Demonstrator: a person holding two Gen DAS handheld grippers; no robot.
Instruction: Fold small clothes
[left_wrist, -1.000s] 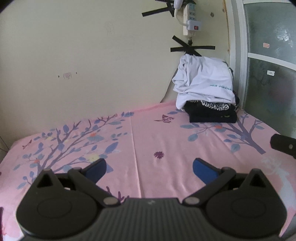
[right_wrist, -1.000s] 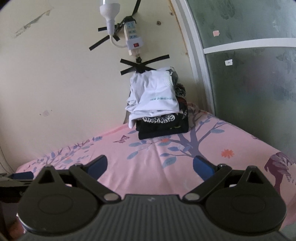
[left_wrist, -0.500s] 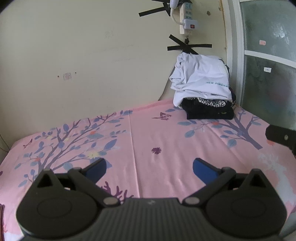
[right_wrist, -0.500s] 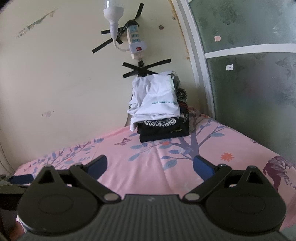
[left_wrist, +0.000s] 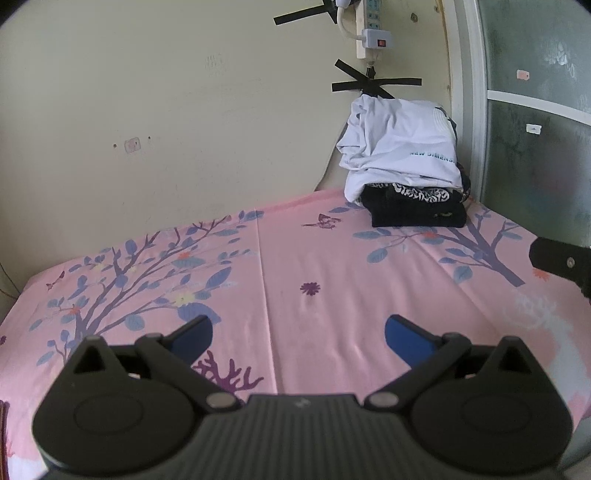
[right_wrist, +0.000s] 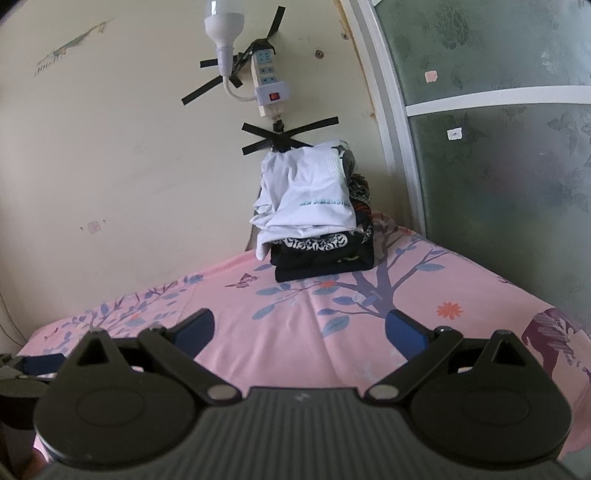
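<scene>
A stack of folded clothes (left_wrist: 406, 173) stands in the far right corner of the bed, a white shirt (right_wrist: 310, 199) on top of dark garments (right_wrist: 325, 254). My left gripper (left_wrist: 298, 332) is open and empty above the pink floral sheet (left_wrist: 295, 258). My right gripper (right_wrist: 299, 326) is open and empty, well short of the stack. The right gripper's body shows at the right edge of the left wrist view (left_wrist: 561, 258). The left gripper shows at the lower left of the right wrist view (right_wrist: 22, 373).
A cream wall (left_wrist: 147, 110) runs behind the bed. A power strip (right_wrist: 267, 81) with a bulb (right_wrist: 223, 26) is taped to it above the stack. A frosted glass door (right_wrist: 498, 166) with a white frame closes the right side.
Both grippers have drawn back slightly and tilted up; the stack sits a little farther away. Both stay open and empty.
</scene>
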